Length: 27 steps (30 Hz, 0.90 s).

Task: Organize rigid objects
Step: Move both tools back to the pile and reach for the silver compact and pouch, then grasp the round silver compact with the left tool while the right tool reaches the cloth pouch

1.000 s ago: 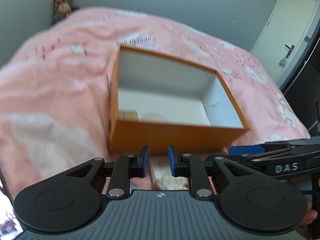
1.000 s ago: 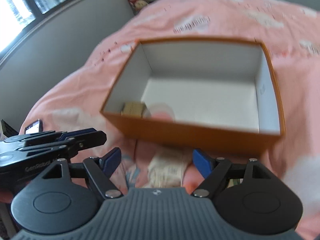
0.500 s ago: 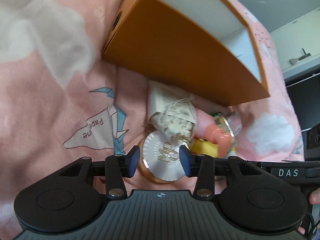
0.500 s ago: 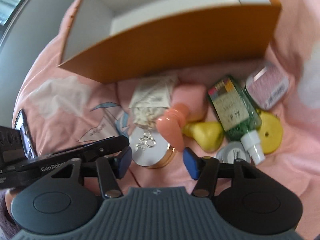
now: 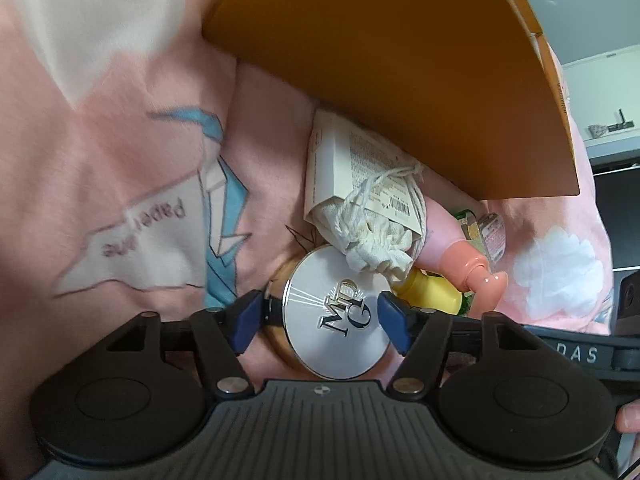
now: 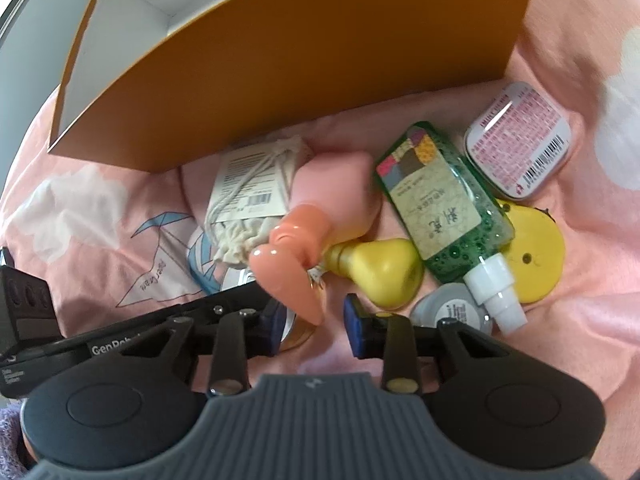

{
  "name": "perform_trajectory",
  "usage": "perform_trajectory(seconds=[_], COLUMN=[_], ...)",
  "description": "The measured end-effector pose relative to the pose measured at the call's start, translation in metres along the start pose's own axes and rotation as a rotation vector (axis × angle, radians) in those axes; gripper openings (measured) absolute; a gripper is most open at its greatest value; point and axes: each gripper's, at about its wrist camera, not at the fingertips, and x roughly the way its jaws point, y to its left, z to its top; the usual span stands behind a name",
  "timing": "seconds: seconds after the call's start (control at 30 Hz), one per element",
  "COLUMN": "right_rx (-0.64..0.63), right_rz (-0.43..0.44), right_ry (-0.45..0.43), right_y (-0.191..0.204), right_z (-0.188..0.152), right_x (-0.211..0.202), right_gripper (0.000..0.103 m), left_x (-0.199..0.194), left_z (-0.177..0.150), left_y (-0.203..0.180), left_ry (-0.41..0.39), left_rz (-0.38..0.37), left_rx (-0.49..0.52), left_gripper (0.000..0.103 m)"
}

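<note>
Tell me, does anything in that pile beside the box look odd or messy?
Yes: the cloth pouch, its drawstring loose, sprawls over the round silver compact. The green bottle lies flat, overlapping the yellow disc. Nothing looks spilled or broken.

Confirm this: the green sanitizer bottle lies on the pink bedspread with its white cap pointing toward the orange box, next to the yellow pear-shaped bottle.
Wrong in one respect: the green sanitizer bottle has its white cap pointing away from the orange box, toward the camera. The right wrist view shows this. The rest holds: it lies on the pink bedspread, next to the yellow pear-shaped bottle.
</note>
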Motion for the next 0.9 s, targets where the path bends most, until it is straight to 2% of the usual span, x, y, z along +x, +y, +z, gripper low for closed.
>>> perform_trajectory(seconds=[0.17,0.23,0.37,0.47,0.53,0.6,0.7,0.9], right_rx=[-0.005,-0.003,-0.010,-0.007,-0.002,0.010,0.046,0.065], right_rz=[-0.018,-0.016,-0.021,-0.016,-0.012,-0.017,-0.013,-0.017], right_ry=[0.003,0.006,0.014,0.011,-0.002,-0.008,0.001,0.009], right_y=[0.000,-0.002,-0.001,0.001,0.000,-0.004,-0.015,-0.022], right_z=[0.002,0.002,0.000,-0.001,-0.001,-0.001,-0.002,-0.003], right_x=[0.003,0.001,0.004,0.009,0.007,0.005,0.002,0.002], right_gripper=[0.031,0.031,0.031,0.027,0.024,0.014,0.012,0.011], left_x=[0.007,0.002,-0.017,-0.031,-0.035,-0.034,-0.026,-0.003], left_z=[0.002,0.001,-0.005,-0.012,-0.014,-0.014,-0.012,-0.007], left_y=[0.001,0.001,0.002,-0.005,-0.008,-0.015,-0.024,-0.029], left_ry=[0.012,0.004,-0.009,-0.032,-0.047,-0.053,-0.044,-0.004], left_rz=[-0.017,-0.015,-0.035,-0.038,-0.043,-0.043,-0.034,-0.035], left_rx=[-0.017,-0.025,-0.023,0.018,0.038,0.068,0.098,0.088], left_gripper=[0.077,0.070,0.047,0.039,0.037,0.037,0.038,0.036])
